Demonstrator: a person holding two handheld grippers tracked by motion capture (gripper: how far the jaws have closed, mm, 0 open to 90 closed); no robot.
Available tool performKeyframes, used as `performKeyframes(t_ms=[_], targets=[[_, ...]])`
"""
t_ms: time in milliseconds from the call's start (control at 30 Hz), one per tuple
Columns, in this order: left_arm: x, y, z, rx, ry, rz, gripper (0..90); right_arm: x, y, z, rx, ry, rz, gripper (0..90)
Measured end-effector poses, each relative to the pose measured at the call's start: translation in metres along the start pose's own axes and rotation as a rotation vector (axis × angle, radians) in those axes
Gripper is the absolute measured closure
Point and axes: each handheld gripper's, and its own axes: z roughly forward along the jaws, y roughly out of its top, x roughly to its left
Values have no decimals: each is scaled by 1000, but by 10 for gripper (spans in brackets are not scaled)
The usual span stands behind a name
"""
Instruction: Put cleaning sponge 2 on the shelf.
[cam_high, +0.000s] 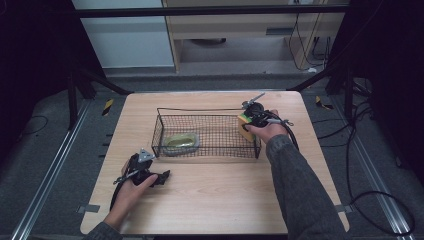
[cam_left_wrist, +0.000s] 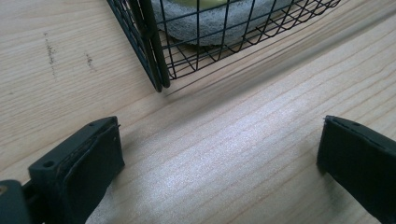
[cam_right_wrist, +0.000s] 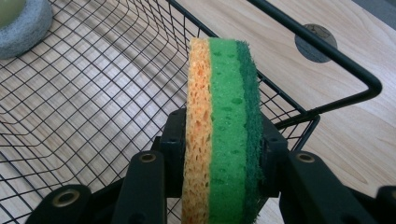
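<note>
At the right end of the wire basket (cam_high: 205, 131), a layered sponge (cam_right_wrist: 223, 135) is held on edge over the rim, clamped between the jaws of the right gripper (cam_high: 252, 121), while the left gripper (cam_high: 161, 178) rests on the table (cam_high: 215, 200) near the basket's near-left corner with its jaws wide and nothing between them. The placing step appears to be in hand, and the next move is judged to call for lowering the sponge inside the mesh, clear of the grey-and-green pad (cam_high: 182, 142) at the left, before the jaws are opened. The sponge's lower part is hidden by the jaws, and the pad is cut off in both gripper views.
</note>
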Motion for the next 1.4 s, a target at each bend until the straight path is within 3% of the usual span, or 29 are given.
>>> performKeyframes(t_ms=[367,567,800,1333,1400], targets=[[0,0,0,0,1,4,0,6,3,-6,24,1,1,583],[0,0,0,-1,1,2,0,12,9,-17,21,9,-7,585],[0,0,0,0,1,2,0,22,16,-25,58,16,-4,619],[0,0,0,0,1,2,0,50,25,-12,97,89,-25,560],[0,0,0,0,0,2,0,51,26,-11,88,97,-46,556]])
